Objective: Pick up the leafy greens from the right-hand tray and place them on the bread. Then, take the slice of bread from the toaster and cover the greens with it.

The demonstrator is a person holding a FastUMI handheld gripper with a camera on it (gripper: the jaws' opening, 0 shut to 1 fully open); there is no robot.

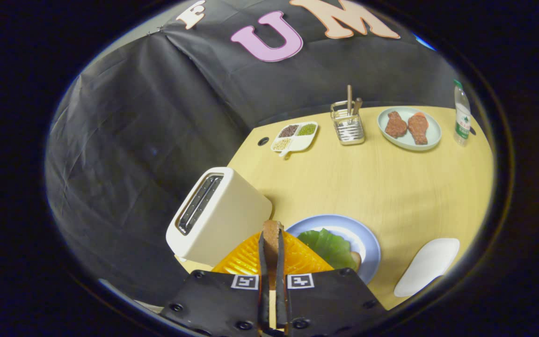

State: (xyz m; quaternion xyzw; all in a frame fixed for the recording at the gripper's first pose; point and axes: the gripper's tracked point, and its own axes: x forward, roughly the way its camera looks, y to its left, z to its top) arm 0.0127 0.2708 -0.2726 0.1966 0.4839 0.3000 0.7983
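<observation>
Second step: the tool (pixel 272 243) pinches the bread slice (pixel 271 230) edgewise; next, lay it flat over the greens (pixel 328 245) on the plate (pixel 367 241).

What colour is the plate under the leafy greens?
Light blue plate, seen in the gripper view beside the toaster.

Toaster (pixel 218 215) crowds gripper (pixel 272 243), shut on bread slice (pixel 272 230); bare tabletop (pixel 391 187) open beyond plate (pixel 367 243).
</observation>
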